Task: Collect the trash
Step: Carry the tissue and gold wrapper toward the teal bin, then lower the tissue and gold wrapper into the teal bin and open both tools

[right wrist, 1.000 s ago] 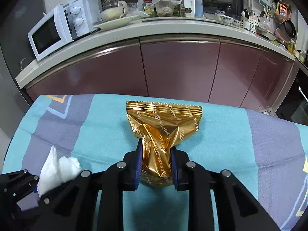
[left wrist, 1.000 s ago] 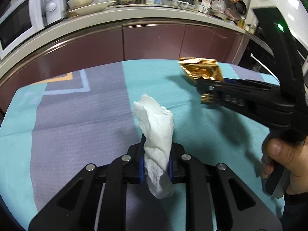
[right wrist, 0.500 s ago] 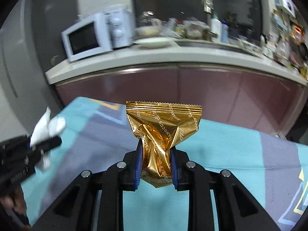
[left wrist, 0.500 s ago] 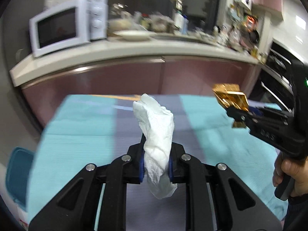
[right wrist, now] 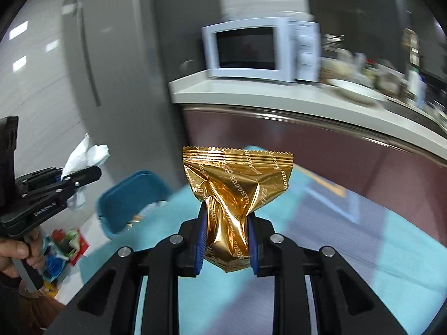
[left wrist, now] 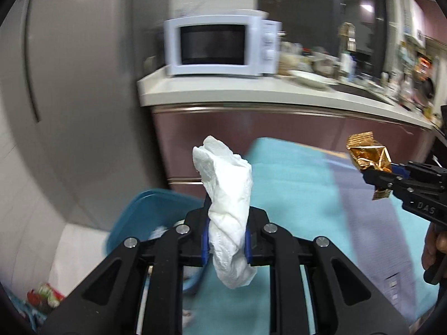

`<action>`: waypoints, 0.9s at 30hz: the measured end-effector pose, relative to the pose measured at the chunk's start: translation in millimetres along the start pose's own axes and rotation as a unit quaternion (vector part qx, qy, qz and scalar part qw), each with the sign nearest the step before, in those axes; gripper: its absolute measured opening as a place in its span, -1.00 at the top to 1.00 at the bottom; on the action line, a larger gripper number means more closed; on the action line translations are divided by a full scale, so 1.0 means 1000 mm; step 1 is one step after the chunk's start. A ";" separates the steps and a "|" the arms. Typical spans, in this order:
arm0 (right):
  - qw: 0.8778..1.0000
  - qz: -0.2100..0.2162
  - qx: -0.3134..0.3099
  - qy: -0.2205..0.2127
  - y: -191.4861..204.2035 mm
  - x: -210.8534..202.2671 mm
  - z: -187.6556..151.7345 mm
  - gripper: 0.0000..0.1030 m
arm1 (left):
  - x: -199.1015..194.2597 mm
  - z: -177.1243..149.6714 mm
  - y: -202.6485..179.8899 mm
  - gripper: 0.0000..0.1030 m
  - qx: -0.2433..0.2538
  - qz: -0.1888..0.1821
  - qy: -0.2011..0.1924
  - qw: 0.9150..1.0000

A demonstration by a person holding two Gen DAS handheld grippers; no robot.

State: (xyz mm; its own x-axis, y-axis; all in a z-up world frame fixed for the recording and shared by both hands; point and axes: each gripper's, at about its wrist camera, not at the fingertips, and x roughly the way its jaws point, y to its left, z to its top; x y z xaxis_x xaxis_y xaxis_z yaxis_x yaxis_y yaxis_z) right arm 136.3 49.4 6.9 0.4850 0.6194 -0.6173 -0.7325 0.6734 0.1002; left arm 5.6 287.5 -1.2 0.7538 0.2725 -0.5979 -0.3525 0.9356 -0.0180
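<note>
My left tongs (left wrist: 225, 247) grip the tissue (left wrist: 227, 201), right tongs (right wrist: 225, 247) the gold wrapper (right wrist: 236, 192); I should centre each over the blue bin (right wrist: 125, 198) before releasing.

Indoor light comes from ceiling lamps above and ahead of both tools. The background smears sideways: the microwave (left wrist: 222, 47) and counter (right wrist: 293, 95) are blurred, while the tissue (left wrist: 227, 212) and wrapper (right wrist: 236, 195) between the jaws stay sharp. The foil wrapper glints. Fisheye bending curves straight edges; corners go black.

"DAS" on right gripper (left wrist: 424, 209); partial "NGGUN" on gold wrapper (right wrist: 237, 192).
</note>
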 end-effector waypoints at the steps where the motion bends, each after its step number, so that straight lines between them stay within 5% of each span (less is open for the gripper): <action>1: 1.000 0.010 -0.006 0.003 0.011 0.007 0.004 0.55 | -0.003 -0.005 0.018 0.65 -0.007 0.009 0.002 1.000; 8: 0.996 0.064 -0.052 0.030 0.096 0.062 0.030 0.55 | 0.006 -0.026 0.100 0.65 -0.037 0.054 0.021 0.998; 14: 0.991 0.082 -0.086 0.065 0.153 0.110 0.040 0.55 | 0.028 -0.037 0.127 0.65 -0.060 0.065 0.041 0.995; 27: 0.984 0.069 -0.095 0.131 0.174 0.183 0.031 0.55 | 0.087 -0.047 0.148 0.64 -0.080 0.064 0.077 0.992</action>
State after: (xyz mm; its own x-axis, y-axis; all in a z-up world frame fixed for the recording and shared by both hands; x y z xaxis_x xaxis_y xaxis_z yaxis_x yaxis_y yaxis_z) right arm 112.4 292.5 -64.1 0.2532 0.5567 -0.7912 -0.8708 0.4873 0.0643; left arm -7.1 438.9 -93.4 0.6077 0.3367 -0.7192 -0.5322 0.8449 -0.0543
